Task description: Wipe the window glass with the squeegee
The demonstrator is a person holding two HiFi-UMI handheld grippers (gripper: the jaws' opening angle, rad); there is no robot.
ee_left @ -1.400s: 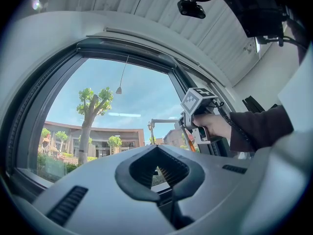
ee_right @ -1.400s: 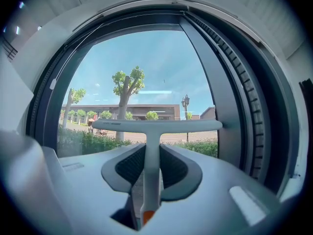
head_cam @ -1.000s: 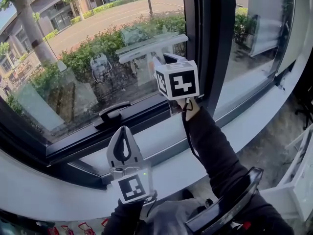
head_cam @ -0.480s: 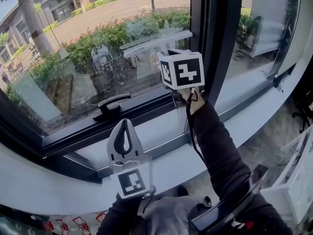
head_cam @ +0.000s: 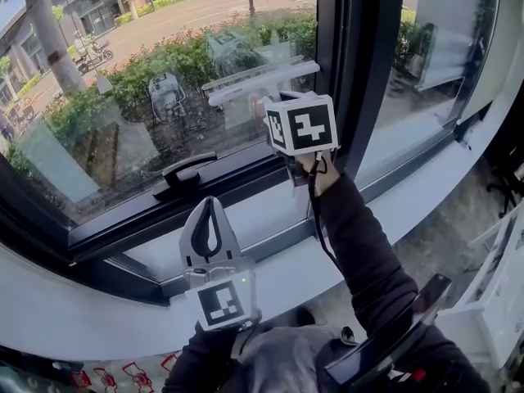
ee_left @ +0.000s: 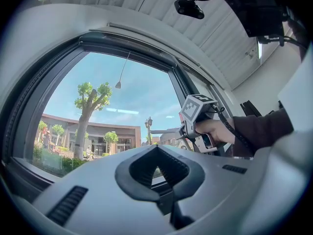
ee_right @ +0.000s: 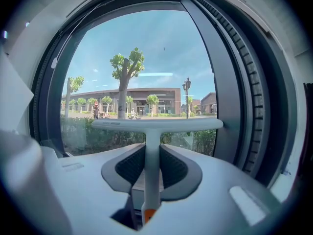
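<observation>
Seems mid-pass on the window glass, gripping the squeegee by its stem in the right tongs, blade crosswise just ahead, left tongs clenched empty below; next calls for a steady downward pull, blade pressed flat.

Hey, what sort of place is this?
Indoors, probably an office or public building, right at a big dark-framed window: a white sill runs beneath it, and outside are hedges, a road and low buildings.
</observation>
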